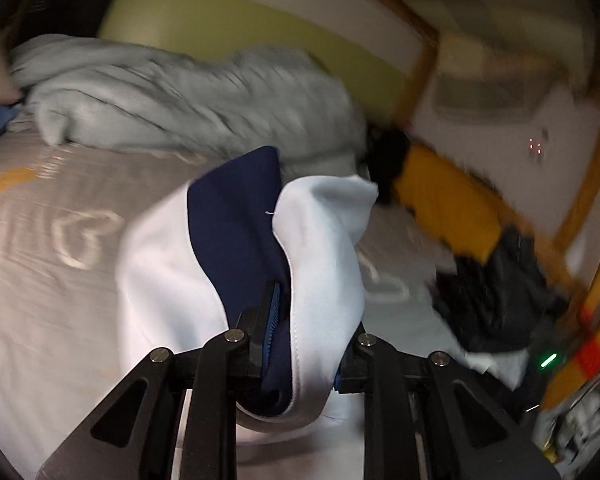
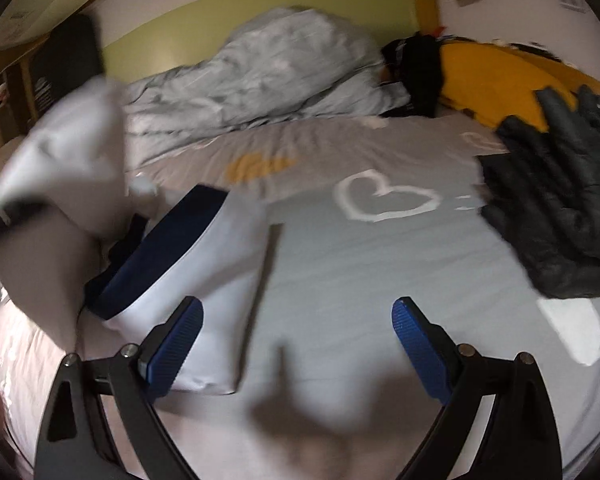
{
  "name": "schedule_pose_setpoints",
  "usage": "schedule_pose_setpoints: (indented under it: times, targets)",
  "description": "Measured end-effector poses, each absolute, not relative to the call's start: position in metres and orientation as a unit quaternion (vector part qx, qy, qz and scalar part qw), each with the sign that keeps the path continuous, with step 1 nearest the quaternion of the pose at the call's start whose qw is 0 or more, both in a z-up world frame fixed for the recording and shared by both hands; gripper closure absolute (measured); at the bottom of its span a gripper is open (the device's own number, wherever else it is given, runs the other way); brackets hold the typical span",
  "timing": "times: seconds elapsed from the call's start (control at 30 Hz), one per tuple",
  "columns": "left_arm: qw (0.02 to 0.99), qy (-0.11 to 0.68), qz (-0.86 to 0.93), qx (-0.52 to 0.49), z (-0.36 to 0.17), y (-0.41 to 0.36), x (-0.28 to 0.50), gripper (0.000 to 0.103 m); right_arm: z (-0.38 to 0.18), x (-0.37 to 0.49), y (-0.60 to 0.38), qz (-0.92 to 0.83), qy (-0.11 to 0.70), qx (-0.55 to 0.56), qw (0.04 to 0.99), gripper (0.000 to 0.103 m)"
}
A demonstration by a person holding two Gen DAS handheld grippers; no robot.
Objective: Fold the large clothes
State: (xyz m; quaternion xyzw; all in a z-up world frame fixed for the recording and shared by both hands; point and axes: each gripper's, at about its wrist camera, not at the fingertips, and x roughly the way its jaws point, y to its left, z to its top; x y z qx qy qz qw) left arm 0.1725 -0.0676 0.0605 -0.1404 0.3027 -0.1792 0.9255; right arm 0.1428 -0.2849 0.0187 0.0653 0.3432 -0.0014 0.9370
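Note:
A white garment with navy blue trim (image 1: 320,248) lies partly folded on the grey bed sheet (image 1: 40,240). My left gripper (image 1: 300,344) is shut on a bunched edge of it, white and navy cloth filling the gap between the fingers and draping forward. In the right wrist view the same garment (image 2: 204,272) sits at the left, with a lifted white part (image 2: 60,152) blurred above it. My right gripper (image 2: 298,320) is open and empty just above the sheet (image 2: 340,280), its left finger (image 2: 176,344) over the garment's near corner.
A crumpled grey duvet (image 2: 268,68) lies along the far side of the bed. A black puffy jacket (image 2: 560,208) and a yellow item (image 2: 500,80) lie at the right. White heart prints (image 2: 384,200) mark the sheet. A wooden bed frame (image 1: 420,64) stands behind.

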Motion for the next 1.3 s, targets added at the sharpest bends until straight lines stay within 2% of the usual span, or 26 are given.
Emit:
schedule_pose_setpoints:
  times: [0.13,0.3,0.5,0.53,0.57,0.63,0.87,1.07,1.3]
  targets:
    - [0.919,0.332,-0.186,-0.097,0.015,-0.119,0.183,0.084,0.028,0.138,-0.312,-0.059,0.323,0.063,0.943,0.008]
    - [0.934,0.305,-0.184,-0.022,0.001,-0.140,0.167,0.080,0.030,0.139,-0.344,-0.070,0.324,0.112,0.937,0.008]
    - [0.918,0.306,-0.234,-0.090,0.008,-0.108,0.150,0.068,0.033,0.136,-0.344,-0.067,0.323,0.110,0.938,0.008]
    - [0.917,0.304,-0.243,-0.091,0.009,-0.104,0.144,0.061,0.034,0.136,-0.342,-0.067,0.320,0.107,0.939,0.008]
    - [0.914,0.301,-0.256,-0.093,0.012,-0.100,0.141,0.044,0.035,0.136,-0.341,-0.068,0.318,0.104,0.940,0.008]
    - [0.904,0.297,-0.290,-0.106,0.015,-0.095,0.130,0.025,0.035,0.137,-0.338,-0.067,0.318,0.101,0.940,0.008]
    - [0.917,0.266,-0.271,-0.120,0.036,-0.075,0.099,0.025,0.036,0.135,-0.332,-0.060,0.315,0.092,0.943,0.008]
    - [0.963,0.211,-0.134,-0.106,0.046,-0.024,0.080,0.020,0.038,0.133,-0.318,-0.012,0.315,0.103,0.943,0.008]
    - [0.962,0.242,-0.042,-0.117,0.031,0.018,0.102,0.018,0.042,0.130,-0.265,0.067,0.326,0.070,0.941,0.004]
